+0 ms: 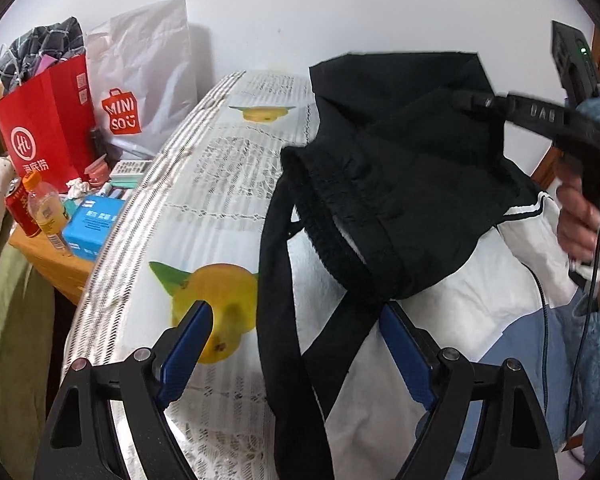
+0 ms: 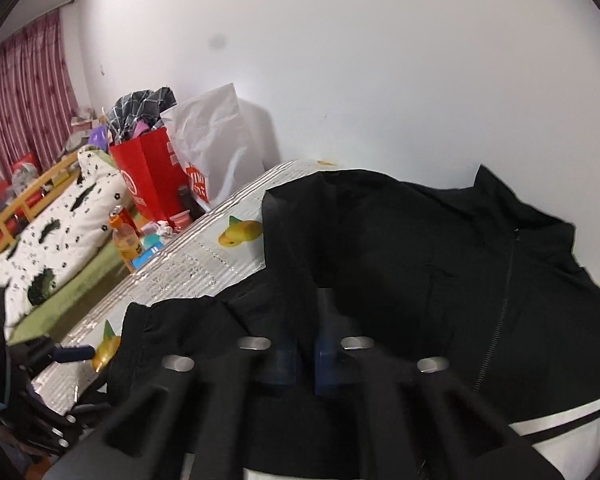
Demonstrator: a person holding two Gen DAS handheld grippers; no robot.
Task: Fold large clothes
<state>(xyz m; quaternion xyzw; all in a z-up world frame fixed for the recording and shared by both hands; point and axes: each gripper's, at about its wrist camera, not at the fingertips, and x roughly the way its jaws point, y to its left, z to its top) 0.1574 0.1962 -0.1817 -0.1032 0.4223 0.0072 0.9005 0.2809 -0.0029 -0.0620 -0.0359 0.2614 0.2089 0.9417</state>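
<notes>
A black, white and blue zip jacket (image 1: 392,192) lies on a table with a lemon-print cloth (image 1: 220,184). My left gripper (image 1: 296,316) is open low over the cloth, a black sleeve (image 1: 280,320) running between its blue pads without being pinched. My right gripper (image 2: 304,356) is shut on a fold of the black jacket fabric (image 2: 296,280) and holds it lifted. The right gripper also shows in the left wrist view (image 1: 472,101), gripping the raised black fabric. The jacket body with its zip (image 2: 496,308) fills the right wrist view.
A red paper bag (image 1: 48,128) and a white Miniso bag (image 1: 140,80) stand left of the table by the wall. Bottles (image 1: 46,208), a blue box (image 1: 90,228) and small items crowd a wooden stand. A spotted quilt (image 2: 56,240) lies at far left.
</notes>
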